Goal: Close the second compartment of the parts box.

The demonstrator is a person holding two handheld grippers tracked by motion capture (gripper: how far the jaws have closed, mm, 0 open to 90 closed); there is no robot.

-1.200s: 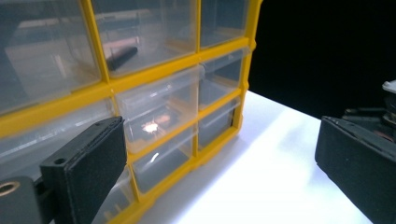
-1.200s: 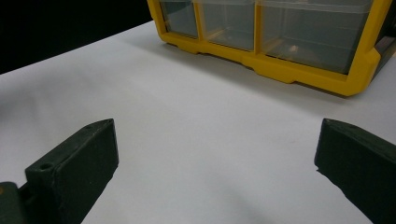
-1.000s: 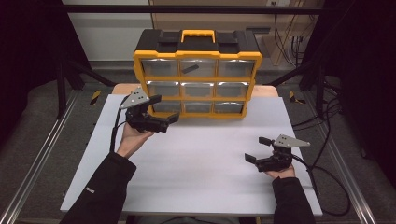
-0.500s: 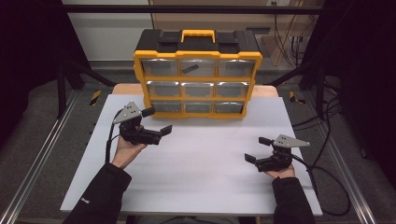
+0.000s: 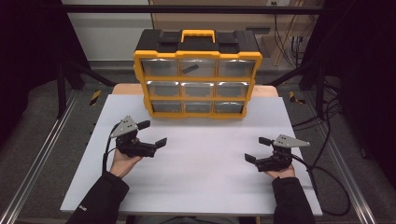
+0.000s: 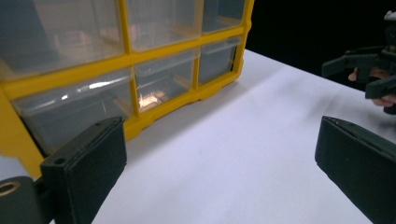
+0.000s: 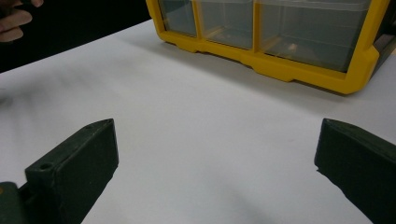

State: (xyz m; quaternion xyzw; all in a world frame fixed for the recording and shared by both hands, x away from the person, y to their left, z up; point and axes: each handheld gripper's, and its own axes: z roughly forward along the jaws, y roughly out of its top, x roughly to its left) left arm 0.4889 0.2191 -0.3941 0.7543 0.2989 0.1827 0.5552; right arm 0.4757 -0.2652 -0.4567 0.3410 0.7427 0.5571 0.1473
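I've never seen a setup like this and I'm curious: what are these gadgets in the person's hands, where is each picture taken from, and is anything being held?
There is no robot here. A person sits at a table and holds hand-operated tongs in each hand: the left tongs and the right tongs. Each has two black jaws, and both pairs stand wide open with nothing between them.

The high view comes from a fixed camera above the person, looking down on the white table. The other two pictures come from small cameras riding on the tongs themselves, looking out along the black jaws at the bottom of each picture.

At the far side of the table stands a yellow organiser box with a handle on top and nine clear drawers in three rows. Both tongs rest on the near side of the table, apart from it, so nothing is held.
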